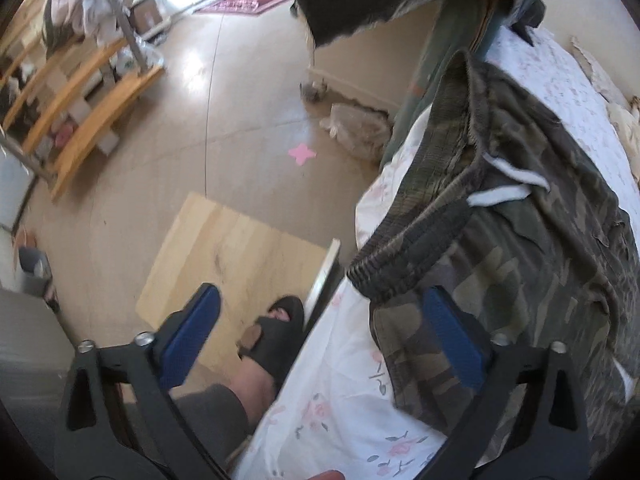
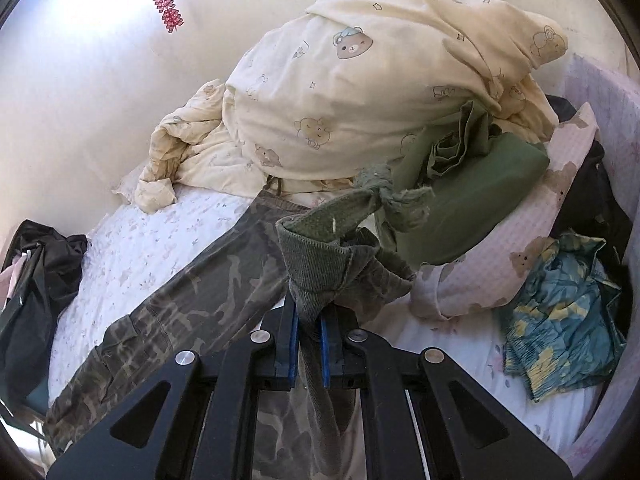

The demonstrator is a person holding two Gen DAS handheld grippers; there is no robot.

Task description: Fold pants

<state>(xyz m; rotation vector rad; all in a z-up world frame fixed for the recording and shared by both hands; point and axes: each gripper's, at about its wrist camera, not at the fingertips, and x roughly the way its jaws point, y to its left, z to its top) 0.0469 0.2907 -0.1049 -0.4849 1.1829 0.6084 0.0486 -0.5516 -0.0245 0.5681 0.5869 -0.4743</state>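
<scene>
Camouflage pants [image 1: 520, 260] lie on the flowered bed sheet [image 1: 344, 400], their ribbed waistband [image 1: 408, 248] and white drawstring [image 1: 508, 184] near the bed's edge. My left gripper [image 1: 322, 300] is open and points down over that edge. Its right pad [image 1: 452, 336] is over the fabric just below the waistband, and its left pad [image 1: 192, 332] is over the floor. In the right wrist view the pants [image 2: 200, 280] stretch away across the sheet [image 2: 140, 240]. My right gripper [image 2: 308, 312] is shut on a ribbed leg cuff [image 2: 320, 256], lifted off the bed.
A cream bear-print duvet [image 2: 360, 80], green cloth [image 2: 460, 200], a pink pillow [image 2: 520, 240] and a blue-yellow garment [image 2: 560, 328] crowd the far bed. Black clothes [image 2: 36, 280] hang at its left edge. Beside the bed are a wooden board [image 1: 232, 256], a person's slippered foot [image 1: 276, 336] and wooden shelves [image 1: 80, 92].
</scene>
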